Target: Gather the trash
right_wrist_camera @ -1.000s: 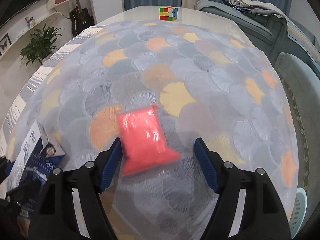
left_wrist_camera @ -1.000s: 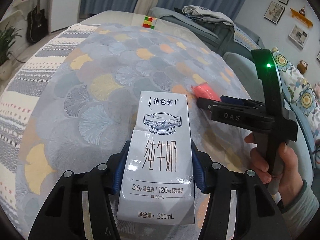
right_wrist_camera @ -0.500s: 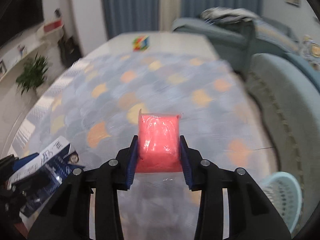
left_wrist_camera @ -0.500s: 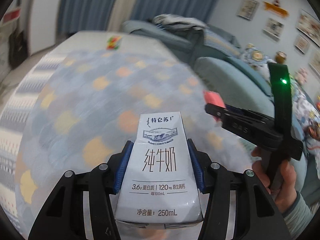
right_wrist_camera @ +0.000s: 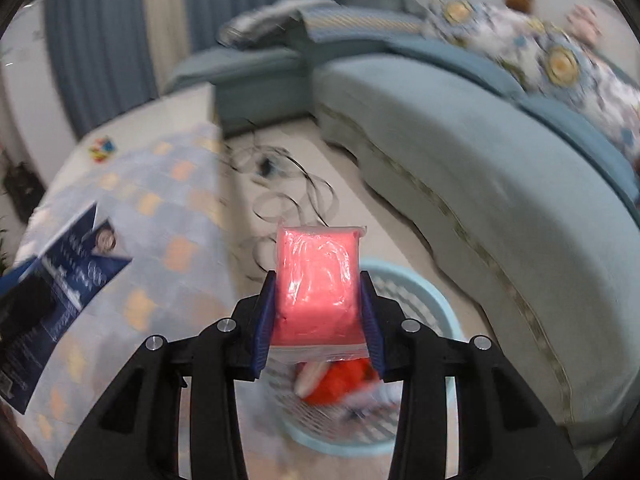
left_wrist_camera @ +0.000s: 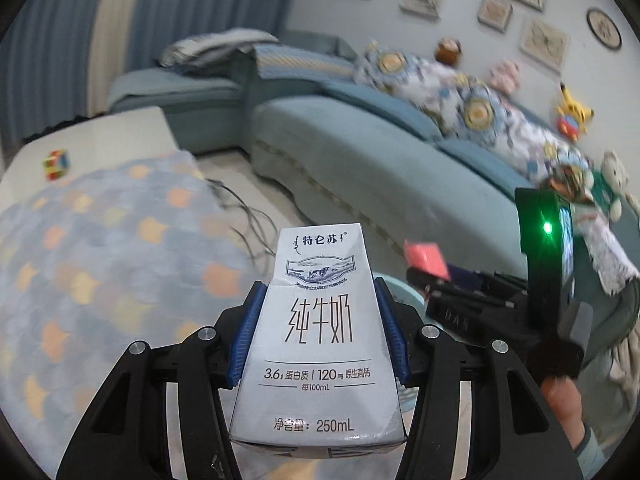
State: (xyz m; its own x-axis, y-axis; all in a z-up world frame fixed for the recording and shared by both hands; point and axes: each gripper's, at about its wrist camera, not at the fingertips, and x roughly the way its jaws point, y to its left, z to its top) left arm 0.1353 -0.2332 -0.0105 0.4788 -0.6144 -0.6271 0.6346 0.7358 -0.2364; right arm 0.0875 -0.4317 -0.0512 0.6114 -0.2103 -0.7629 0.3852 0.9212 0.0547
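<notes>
My left gripper (left_wrist_camera: 318,328) is shut on a white 250 mL milk carton (left_wrist_camera: 318,336), held upright off the table. My right gripper (right_wrist_camera: 318,312) is shut on a pink plastic packet (right_wrist_camera: 318,280), held in the air above a light blue mesh waste basket (right_wrist_camera: 434,300) on the floor; red and white trash lies inside it. In the left wrist view the right gripper (left_wrist_camera: 440,284) with the pink packet (left_wrist_camera: 426,258) is to the right of the carton. In the right wrist view the carton (right_wrist_camera: 60,276) shows at the left.
The table with a scallop-patterned cloth (left_wrist_camera: 100,240) lies at the left, a colour cube (left_wrist_camera: 56,164) at its far end. A blue sofa (right_wrist_camera: 480,152) runs along the right. Loose cables (right_wrist_camera: 280,184) lie on the floor between table and sofa.
The right gripper closed on the pink packet and lifted it. Both grippers swung right, off the table, toward the sofa; the basket is now below the right gripper.
</notes>
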